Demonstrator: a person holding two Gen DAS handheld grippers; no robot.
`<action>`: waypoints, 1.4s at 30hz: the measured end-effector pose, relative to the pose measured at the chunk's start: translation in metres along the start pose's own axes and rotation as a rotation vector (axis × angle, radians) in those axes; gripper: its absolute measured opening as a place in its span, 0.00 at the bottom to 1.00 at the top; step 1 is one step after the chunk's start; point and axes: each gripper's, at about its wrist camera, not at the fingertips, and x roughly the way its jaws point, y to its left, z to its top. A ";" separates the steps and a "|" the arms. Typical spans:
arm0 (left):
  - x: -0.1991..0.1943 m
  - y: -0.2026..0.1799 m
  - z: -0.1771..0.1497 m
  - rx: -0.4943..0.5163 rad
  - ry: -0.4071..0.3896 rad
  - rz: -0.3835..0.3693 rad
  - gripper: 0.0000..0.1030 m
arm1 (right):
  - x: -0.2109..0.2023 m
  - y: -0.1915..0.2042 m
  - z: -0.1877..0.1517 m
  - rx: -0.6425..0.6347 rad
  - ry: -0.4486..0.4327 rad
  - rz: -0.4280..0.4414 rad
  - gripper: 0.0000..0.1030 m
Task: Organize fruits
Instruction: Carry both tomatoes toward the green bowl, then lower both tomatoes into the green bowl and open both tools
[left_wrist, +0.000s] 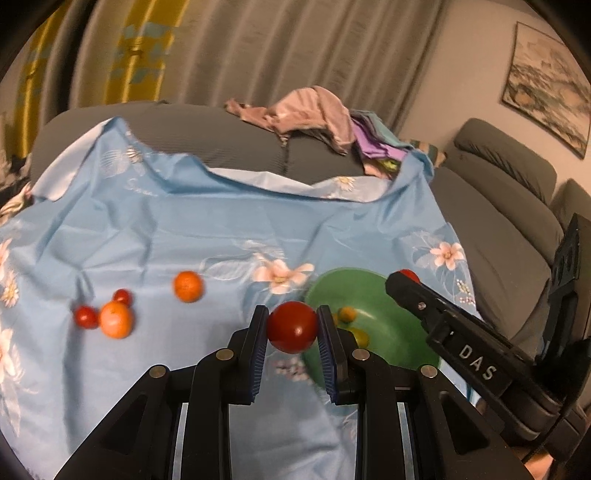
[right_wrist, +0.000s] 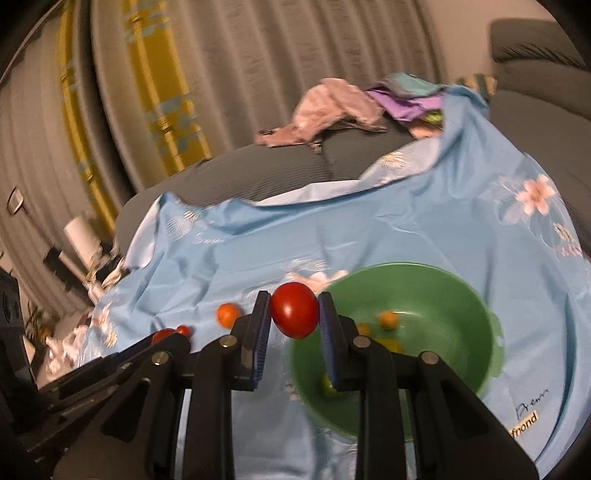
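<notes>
My left gripper (left_wrist: 292, 326) is shut on a red tomato (left_wrist: 292, 326), held above the blue flowered cloth just left of the green bowl (left_wrist: 388, 339). My right gripper (right_wrist: 294, 315) is shut on another red tomato (right_wrist: 294, 315), near the left rim of the green bowl (right_wrist: 450, 317). The bowl holds a few small orange and yellow fruits (right_wrist: 388, 319). On the cloth to the left lie two oranges (left_wrist: 188, 286) (left_wrist: 116, 319) and two small red tomatoes (left_wrist: 86, 316) (left_wrist: 122, 296). The right gripper also shows in the left wrist view (left_wrist: 408, 276), over the bowl's far right rim.
The blue flowered cloth (left_wrist: 184, 229) covers a grey sofa seat (left_wrist: 229, 136). A pile of pink and purple clothes (left_wrist: 325, 118) lies at the back. More grey sofa cushions (left_wrist: 491, 221) are on the right, and curtains hang behind.
</notes>
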 end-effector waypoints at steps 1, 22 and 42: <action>0.004 -0.003 0.000 0.003 0.006 -0.004 0.25 | 0.000 -0.006 0.001 0.008 -0.001 -0.021 0.26; 0.095 -0.069 -0.019 0.132 0.170 0.011 0.25 | 0.023 -0.082 -0.003 0.201 0.098 -0.168 0.27; 0.109 -0.080 -0.029 0.158 0.220 -0.011 0.25 | 0.030 -0.097 -0.004 0.227 0.130 -0.198 0.27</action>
